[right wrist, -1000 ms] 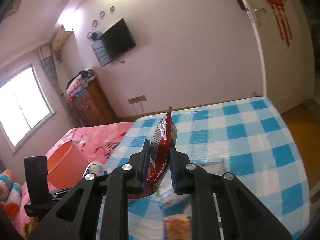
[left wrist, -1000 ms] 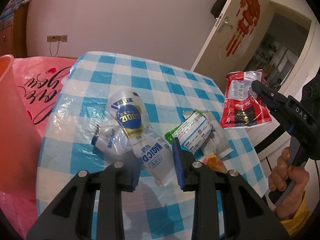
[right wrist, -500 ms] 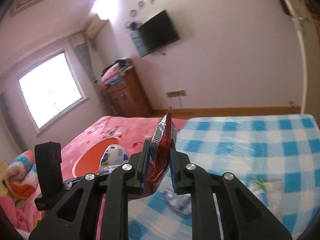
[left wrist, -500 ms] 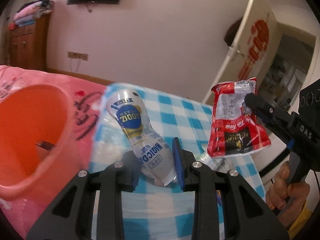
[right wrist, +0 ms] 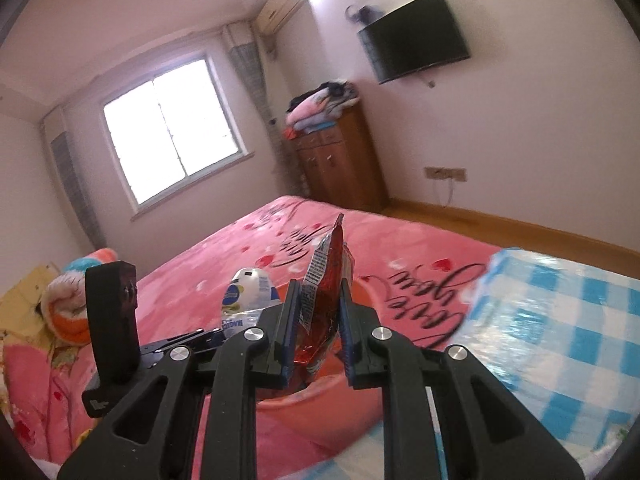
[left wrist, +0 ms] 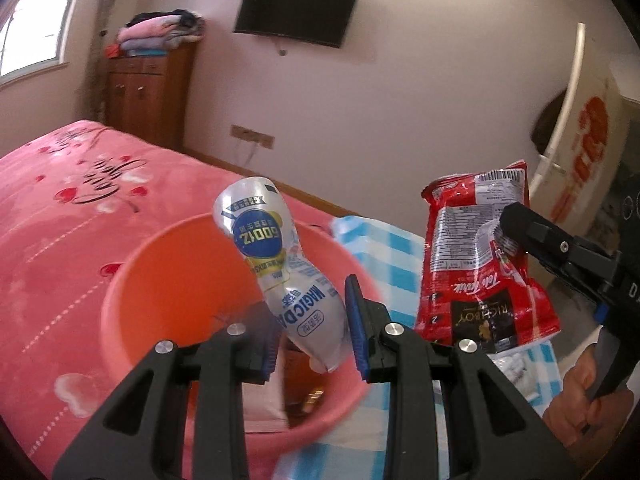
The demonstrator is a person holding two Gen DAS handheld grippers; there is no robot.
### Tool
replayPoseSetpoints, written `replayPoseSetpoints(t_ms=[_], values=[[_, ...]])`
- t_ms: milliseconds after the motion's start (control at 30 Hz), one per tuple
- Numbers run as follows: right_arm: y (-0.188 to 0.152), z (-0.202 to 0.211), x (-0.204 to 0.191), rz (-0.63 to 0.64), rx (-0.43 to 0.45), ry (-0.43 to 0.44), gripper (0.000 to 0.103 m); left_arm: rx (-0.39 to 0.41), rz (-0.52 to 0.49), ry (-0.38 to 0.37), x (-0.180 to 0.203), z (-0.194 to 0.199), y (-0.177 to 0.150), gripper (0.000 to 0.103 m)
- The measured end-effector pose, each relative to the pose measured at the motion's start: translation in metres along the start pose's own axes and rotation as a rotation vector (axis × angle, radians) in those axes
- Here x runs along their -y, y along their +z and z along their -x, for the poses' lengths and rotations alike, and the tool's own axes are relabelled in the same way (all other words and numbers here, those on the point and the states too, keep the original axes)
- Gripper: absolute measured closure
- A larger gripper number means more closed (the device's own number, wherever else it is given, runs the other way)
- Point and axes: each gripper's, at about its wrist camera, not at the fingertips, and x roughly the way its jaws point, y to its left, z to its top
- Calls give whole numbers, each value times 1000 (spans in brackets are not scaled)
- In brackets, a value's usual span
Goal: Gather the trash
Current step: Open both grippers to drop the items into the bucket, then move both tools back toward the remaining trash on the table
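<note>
Overhead, white bottle (left wrist: pixel 280 264) above orange bucket rim (left wrist: pixel 120 280).

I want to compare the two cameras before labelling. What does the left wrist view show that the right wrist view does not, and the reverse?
Only the left wrist view shows the right gripper from the side, the hand holding it, the printed face of the red snack bag, and the open door.

Only the right wrist view shows the window and the air conditioner.

Both show the white bottle, the orange bucket, the pink bed and the wall TV.
</note>
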Motion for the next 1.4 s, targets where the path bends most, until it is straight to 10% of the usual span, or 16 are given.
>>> replayPoseSetpoints(t_ms=[133, 167, 300, 867, 1400], values=[[-1, -35, -5, 3, -62, 31, 81, -23, 27, 45, -15, -14, -2, 66], [-3, -43, -2, -11, -78, 15, 78, -29, 33, 64, -17, -17, -4, 50], [-11, -40, 19, -89, -56, 15, 16, -23, 67, 96, -26, -19, -10, 29], [-52, 104, 61, 10, 231, -295, 5, 161, -81, 17, 51, 5, -34, 19], [-107, 179, 112, -88, 316, -485, 5, 100, -148, -156, 126, -9, -75, 19]])
